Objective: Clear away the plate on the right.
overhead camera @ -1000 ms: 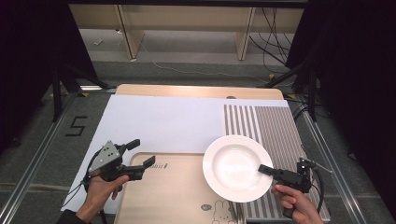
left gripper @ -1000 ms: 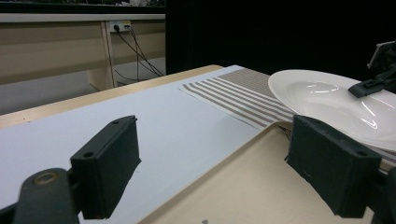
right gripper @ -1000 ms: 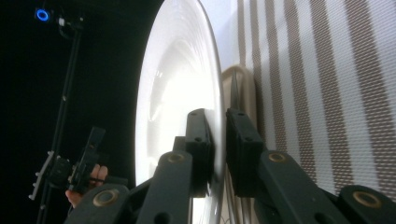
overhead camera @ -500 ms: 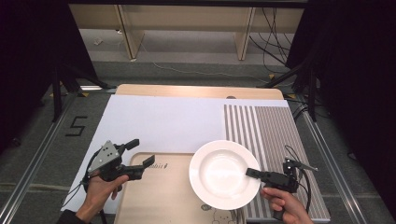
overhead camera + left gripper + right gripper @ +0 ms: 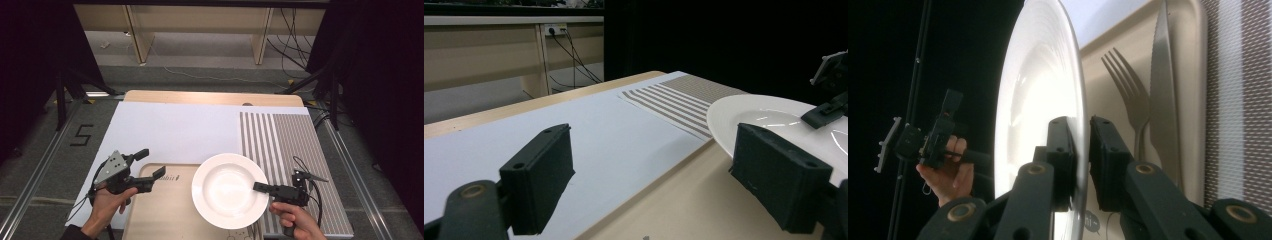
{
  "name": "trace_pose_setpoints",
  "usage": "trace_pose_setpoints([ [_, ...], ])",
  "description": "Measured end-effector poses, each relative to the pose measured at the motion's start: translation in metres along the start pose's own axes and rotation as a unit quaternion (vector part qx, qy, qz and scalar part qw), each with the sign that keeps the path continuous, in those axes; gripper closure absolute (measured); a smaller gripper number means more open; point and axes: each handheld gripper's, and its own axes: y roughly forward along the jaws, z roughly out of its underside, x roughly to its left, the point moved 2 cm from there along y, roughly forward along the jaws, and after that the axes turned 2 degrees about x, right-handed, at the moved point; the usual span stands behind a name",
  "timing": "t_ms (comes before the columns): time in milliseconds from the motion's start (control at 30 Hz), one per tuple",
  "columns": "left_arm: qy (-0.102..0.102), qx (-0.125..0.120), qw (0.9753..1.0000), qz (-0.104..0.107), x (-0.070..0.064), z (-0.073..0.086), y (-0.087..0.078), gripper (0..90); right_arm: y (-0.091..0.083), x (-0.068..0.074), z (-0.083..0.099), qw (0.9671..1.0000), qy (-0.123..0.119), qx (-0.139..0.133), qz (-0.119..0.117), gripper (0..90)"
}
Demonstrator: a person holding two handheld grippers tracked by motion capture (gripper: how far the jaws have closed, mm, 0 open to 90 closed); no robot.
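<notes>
A white plate (image 5: 225, 192) hangs over the right part of a tan wooden tray (image 5: 160, 212). My right gripper (image 5: 260, 187) is shut on the plate's right rim. In the right gripper view the two jaws pinch the rim (image 5: 1080, 160) and the plate (image 5: 1038, 100) stands edge-on. My left gripper (image 5: 151, 162) is held open at the tray's left corner with nothing between its jaws. In the left gripper view its gap (image 5: 659, 185) faces the plate (image 5: 774, 112), which lies to the right and apart from it.
A white sheet (image 5: 175, 130) covers the table's left and middle, and a striped mat (image 5: 285, 145) covers the right. A fork shape (image 5: 1133, 100) and a knife shape (image 5: 1160, 90), tan like the tray, show flat on it behind the plate.
My right gripper has carried the plate leftward, from the striped mat's edge to over the tray. The left gripper has stayed where it was, still open.
</notes>
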Motion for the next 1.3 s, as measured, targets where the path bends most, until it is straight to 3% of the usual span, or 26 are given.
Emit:
trace_pose_setpoints([
  [433, 0.003, 0.002, 1.0000, 0.002, -0.001, 0.000, 0.000, 16.1, 0.024, 0.004, 0.005, 0.9994, -0.003, 0.023, 0.025, 80.7],
  [933, 0.002, 0.001, 1.0000, 0.002, -0.001, 0.000, 0.000, 16.1, 0.056, 0.010, 0.008, 0.9979, -0.015, 0.054, 0.034, 80.5],
  [1300, 0.002, -0.002, 1.0000, 0.004, -0.001, -0.001, 0.000, 16.1, 0.081, 0.014, 0.010, 0.9943, -0.031, 0.089, 0.051, 80.2],
])
